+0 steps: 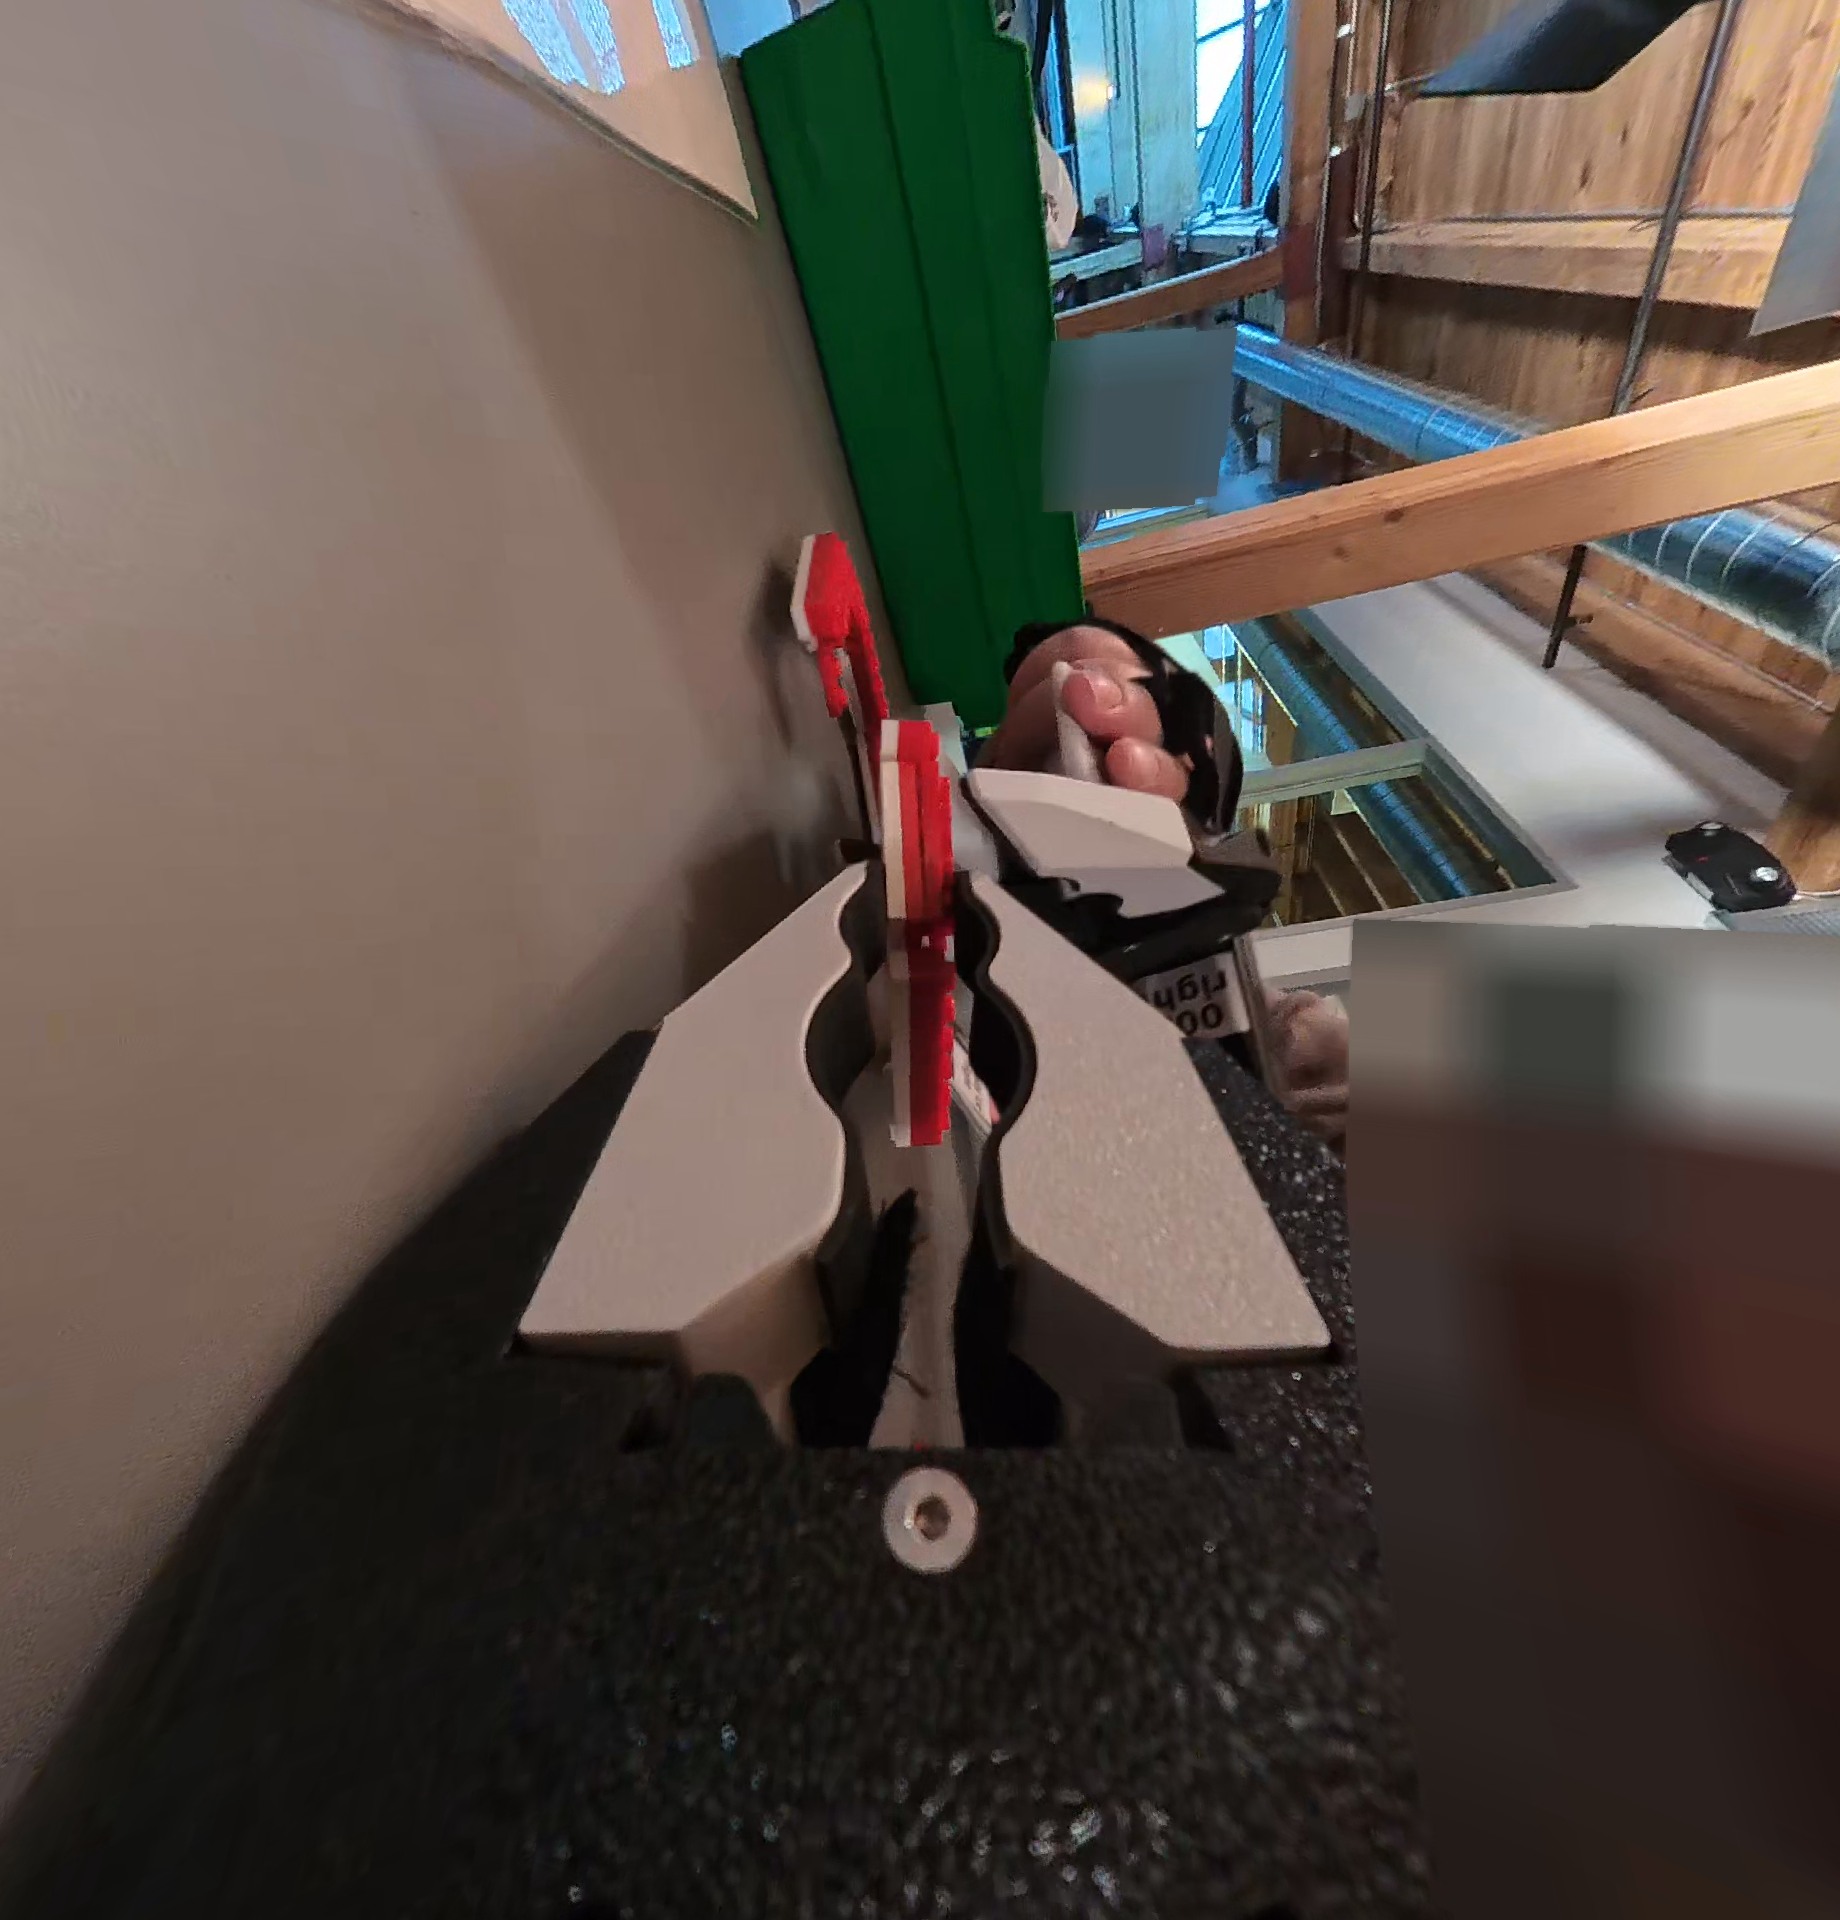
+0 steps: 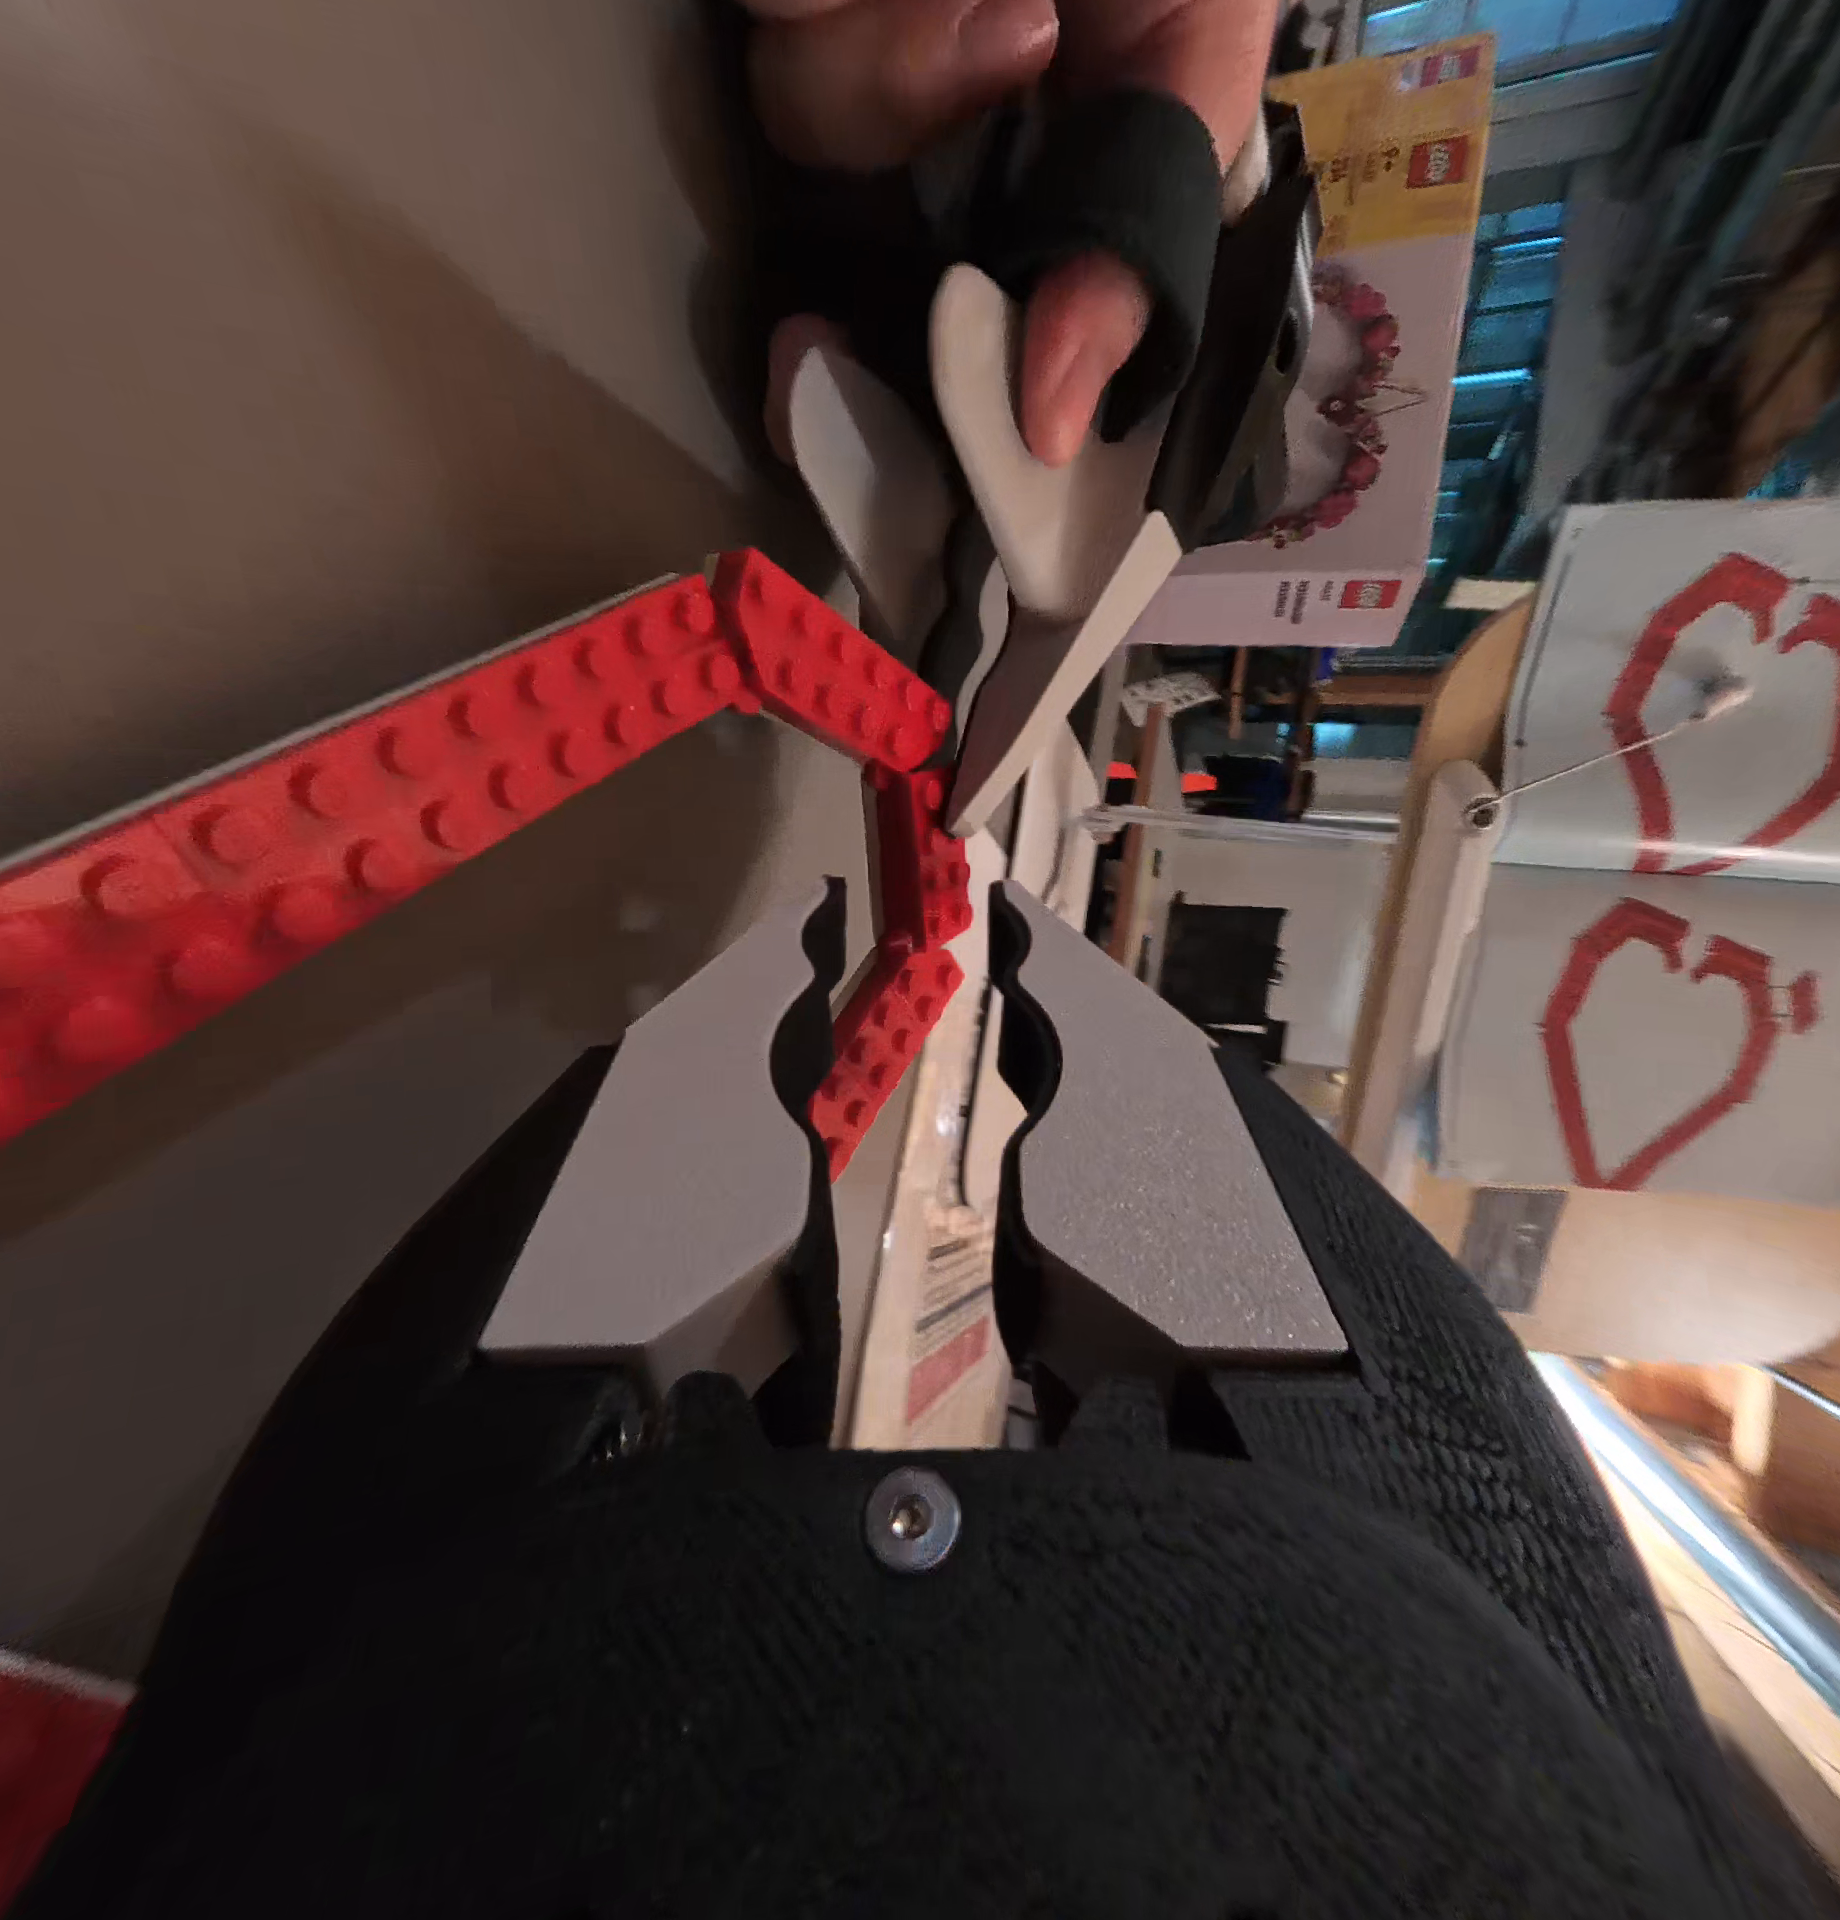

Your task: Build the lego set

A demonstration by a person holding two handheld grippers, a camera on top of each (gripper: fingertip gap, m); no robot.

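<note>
Over the pale table [image 2: 272, 364], both grippers are working on one thing: a chain [image 2: 542, 727] of red studded plates, hinged link to link. Its long straight run lies along the table and then bends through three short links. Going by the red heart outlines on the sheets [image 2: 1726, 727] hanging off to the side, I take this chain for the frame of the heart, with the step in hand being to bend its upper curve into shape.

The left gripper [image 1: 921, 894] is closed on the chain. In its own view the jaws stand nearly together with a red-and-white edge pinched between them. From the right wrist view its tips meet just where the second short link joins the third. A hand [image 2: 999, 135] in a black fingerless glove works its trigger.

The right gripper [image 2: 916, 894] has its jaws apart, one on each side of the last short link. A clear gap shows on one side. Whether the other pad already touches the link I can't quite tell, as the link hides that edge.

The next move probably calls for the right jaws to close squarely on that last link. The left should hold the neighbouring link firm while the right swings its link about the hinge to the angle on the sheets. A slow turn seems wise, since a skewed pinch could pop the hinge apart.

The set's box [image 2: 1415, 260] stands behind, well clear.
</note>
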